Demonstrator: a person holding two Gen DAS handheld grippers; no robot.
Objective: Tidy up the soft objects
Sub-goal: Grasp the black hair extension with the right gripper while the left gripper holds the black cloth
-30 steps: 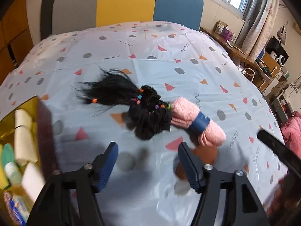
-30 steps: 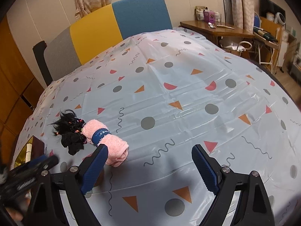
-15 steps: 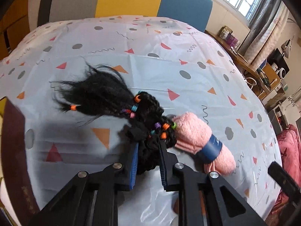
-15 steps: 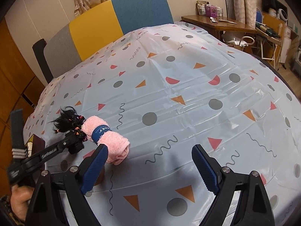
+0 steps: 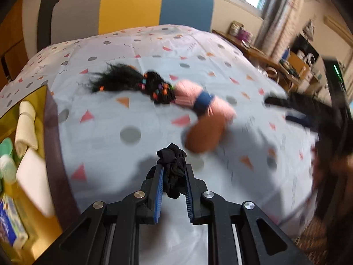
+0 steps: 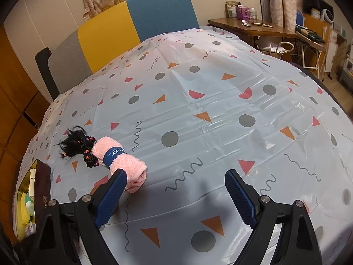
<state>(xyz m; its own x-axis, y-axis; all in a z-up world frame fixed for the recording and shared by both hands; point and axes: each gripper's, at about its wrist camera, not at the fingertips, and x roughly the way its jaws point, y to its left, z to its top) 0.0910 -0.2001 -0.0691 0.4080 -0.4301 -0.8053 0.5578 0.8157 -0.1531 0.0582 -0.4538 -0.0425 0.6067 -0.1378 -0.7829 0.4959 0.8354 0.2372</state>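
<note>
So the left gripper (image 5: 173,172) is clamped on a black scrunchie (image 5: 173,167), blue pads squeezing it from both sides, with the bunched fabric poking out past the fingertips. It's lifted clear of the tablecloth (image 5: 106,145) (you can see its shadow on the cloth underneath). The left wrist view is pretty motion-blurred, so fine detail is a bit mushy.

Further back on the table sits the rest of the pile: a black hair piece (image 5: 123,80) with little coloured beads, and touching its right end, a rolled pink towel (image 5: 207,103) with a dark blue band around the middle. In the right wrist view the same pair shows up sharper, hair piece (image 6: 76,143) and towel (image 6: 120,158) lying end to end near the left edge of the table.

At the far left there's a yellow-lined box (image 5: 51,145) with a dark wall, and inside it a few rolled cream cloths (image 5: 25,128), a green-capped bottle and some other bits I can't make out.

The right gripper (image 6: 175,190) has its jaws spread wide with nothing between them, hovering low over the cloth, its left finger just in front of the towel's near end. It also appears as a dark blur on the right side of the left wrist view.
</note>
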